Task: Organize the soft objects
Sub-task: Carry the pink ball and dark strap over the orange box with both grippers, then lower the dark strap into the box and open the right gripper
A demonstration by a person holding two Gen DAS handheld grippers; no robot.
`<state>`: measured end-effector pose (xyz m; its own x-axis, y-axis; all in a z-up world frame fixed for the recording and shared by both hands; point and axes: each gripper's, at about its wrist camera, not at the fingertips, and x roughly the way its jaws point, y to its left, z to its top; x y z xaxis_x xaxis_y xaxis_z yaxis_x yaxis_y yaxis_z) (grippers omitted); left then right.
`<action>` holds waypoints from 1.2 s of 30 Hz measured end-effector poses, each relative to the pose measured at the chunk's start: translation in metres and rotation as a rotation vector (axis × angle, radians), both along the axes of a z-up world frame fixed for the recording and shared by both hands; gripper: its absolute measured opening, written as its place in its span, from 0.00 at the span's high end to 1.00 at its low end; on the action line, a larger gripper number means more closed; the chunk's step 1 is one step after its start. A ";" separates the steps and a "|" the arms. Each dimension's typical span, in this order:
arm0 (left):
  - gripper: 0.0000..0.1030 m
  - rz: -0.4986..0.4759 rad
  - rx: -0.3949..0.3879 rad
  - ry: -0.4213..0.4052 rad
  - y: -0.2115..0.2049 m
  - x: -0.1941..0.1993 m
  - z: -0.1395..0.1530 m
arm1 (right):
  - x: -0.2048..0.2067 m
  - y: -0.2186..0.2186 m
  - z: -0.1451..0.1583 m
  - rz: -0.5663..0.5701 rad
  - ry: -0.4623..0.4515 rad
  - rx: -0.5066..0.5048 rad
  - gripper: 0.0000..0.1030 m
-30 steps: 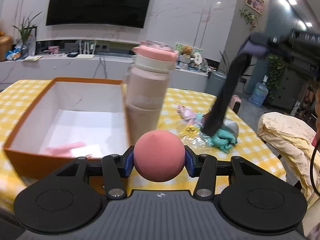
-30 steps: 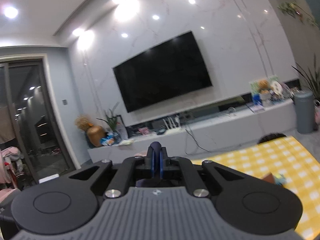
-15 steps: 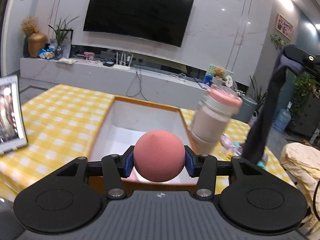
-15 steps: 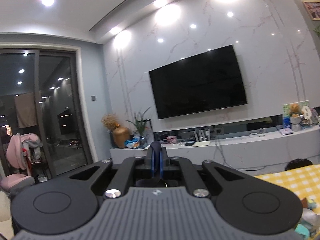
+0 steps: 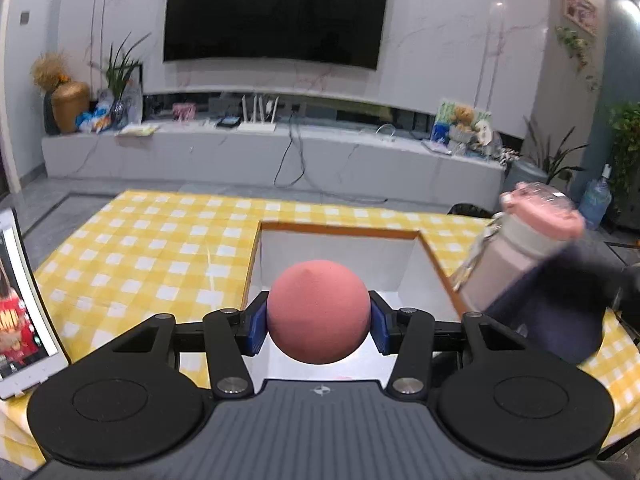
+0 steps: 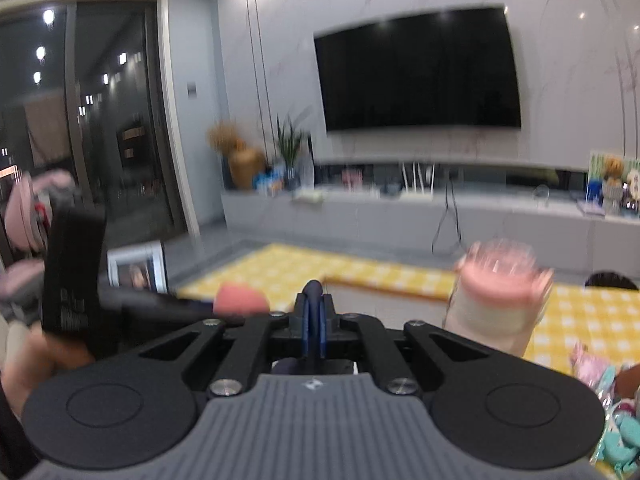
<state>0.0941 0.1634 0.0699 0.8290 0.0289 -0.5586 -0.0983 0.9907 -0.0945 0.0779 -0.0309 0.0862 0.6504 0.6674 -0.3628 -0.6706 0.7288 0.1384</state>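
I am holding the left gripper (image 5: 318, 320) tilted down over the near edge of the box (image 5: 340, 236), its blue pads (image 5: 256, 328) clamped on the pink ball (image 5: 318, 312). The right gripper (image 6: 314, 320) is pointing slightly down toward the box from the right, jaws together on a strip of dark cloth (image 5: 560, 308) that is hanging just right of the box. A pink bottle (image 5: 520, 252) is standing at the box's right rim, crowding that side. To the left the yellow checked table (image 5: 160, 248) is lying open, with a tablet (image 5: 20, 304) at its near left edge.
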 end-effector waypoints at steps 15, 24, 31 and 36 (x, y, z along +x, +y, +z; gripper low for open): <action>0.45 0.006 -0.037 0.121 0.006 0.008 -0.046 | 0.049 0.057 -0.082 -0.092 0.144 -0.404 0.98; 0.45 0.028 -0.042 0.148 0.011 0.006 -0.050 | 0.054 0.065 -0.102 -0.069 0.235 -0.437 0.92; 0.45 0.005 -0.025 0.145 0.008 0.006 -0.052 | 0.054 0.065 -0.098 -0.033 0.240 -0.385 0.56; 0.45 -0.002 0.005 0.145 0.004 0.005 -0.055 | 0.057 0.054 -0.088 0.018 0.316 -0.207 0.35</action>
